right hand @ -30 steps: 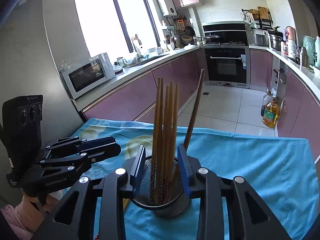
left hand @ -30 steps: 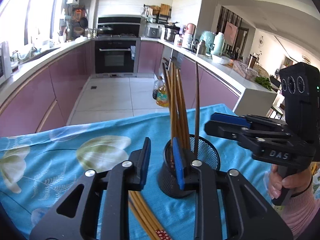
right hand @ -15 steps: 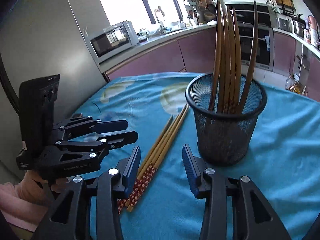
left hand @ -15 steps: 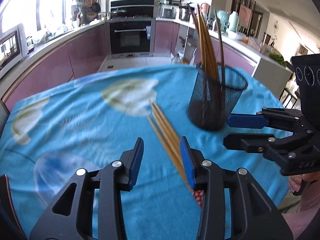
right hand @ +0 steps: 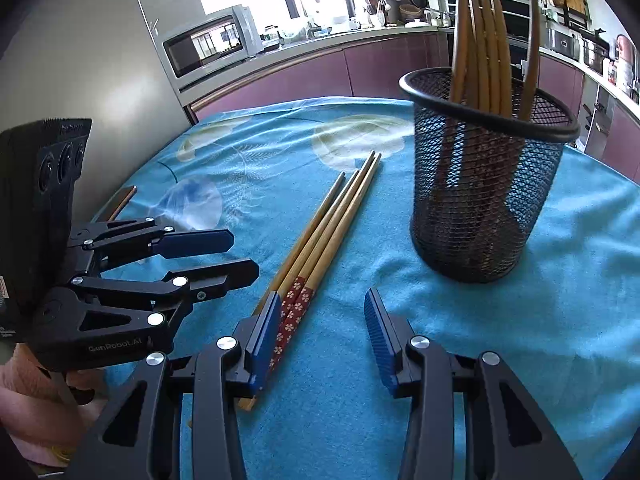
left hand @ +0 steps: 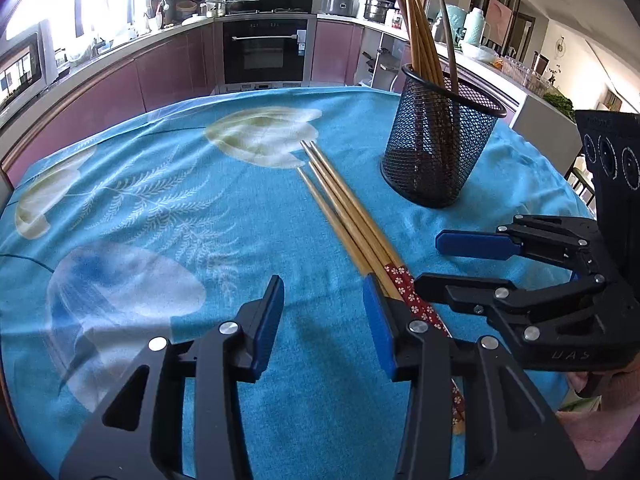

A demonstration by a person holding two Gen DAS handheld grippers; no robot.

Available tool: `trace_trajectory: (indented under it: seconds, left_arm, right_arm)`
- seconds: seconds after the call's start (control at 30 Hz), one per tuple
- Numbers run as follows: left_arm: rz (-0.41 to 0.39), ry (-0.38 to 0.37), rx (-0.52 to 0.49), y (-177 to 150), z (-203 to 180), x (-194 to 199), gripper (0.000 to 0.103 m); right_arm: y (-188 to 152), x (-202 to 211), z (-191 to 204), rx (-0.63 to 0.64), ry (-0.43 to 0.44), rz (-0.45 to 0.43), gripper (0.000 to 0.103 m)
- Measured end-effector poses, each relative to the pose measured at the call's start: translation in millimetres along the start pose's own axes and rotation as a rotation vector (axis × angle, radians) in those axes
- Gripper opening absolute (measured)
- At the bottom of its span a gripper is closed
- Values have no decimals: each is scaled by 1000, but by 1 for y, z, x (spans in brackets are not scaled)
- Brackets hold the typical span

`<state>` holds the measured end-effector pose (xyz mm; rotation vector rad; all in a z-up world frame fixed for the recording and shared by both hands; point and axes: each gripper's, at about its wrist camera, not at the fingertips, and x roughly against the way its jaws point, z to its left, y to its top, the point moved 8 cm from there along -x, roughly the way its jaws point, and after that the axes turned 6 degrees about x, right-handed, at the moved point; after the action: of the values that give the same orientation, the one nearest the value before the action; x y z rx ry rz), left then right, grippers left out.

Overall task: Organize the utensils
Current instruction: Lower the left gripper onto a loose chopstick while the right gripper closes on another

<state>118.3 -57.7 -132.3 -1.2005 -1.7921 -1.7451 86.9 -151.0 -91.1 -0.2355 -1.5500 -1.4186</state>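
Now both of my grippers hang low over the table, pitched steeply down toward the blue flowered tablecloth [left hand: 168, 200]. My left gripper [left hand: 323, 312] has its blue-padded jaws partly parted, and they have just been opening; nothing sits between them but bare cloth. Its right finger [left hand: 380, 332] stands just over the red-patterned ends of the loose chopsticks [left hand: 344, 216], though whether it touches them I cannot tell. My right gripper [right hand: 320, 320] holds its jaws at a like, middling gap, also just opened and also holding nothing; its left finger [right hand: 264, 332] lies right at the same patterned ends. Seen from the left wrist, the right gripper [left hand: 444, 258] reaches in sideways from the near right edge, a hand [left hand: 600, 384] below it on the grip. From the right wrist the left gripper [right hand: 244, 254] comes in likewise from the near left edge.

Four loose chopsticks lie side by side on the middle of the tabletop, tips toward the far edge, patterned ends toward me between the two grippers. Toward the far right corner stands the black mesh holder [left hand: 440, 148], upright, with several chopsticks [right hand: 480, 52] leaning in it.
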Motion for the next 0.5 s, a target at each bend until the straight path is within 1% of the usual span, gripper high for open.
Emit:
trace_trajectory:
  seconds: [0.2,0.5]
  left_arm:
    - [1,-3,-1,2,1,2,42]
    - [15,-26,-24,2,-10,-3,43]
  right_arm:
    - [-3,-3,1,30,-54,12,41]
    - [-7,2,-10,2,-77,28,37]
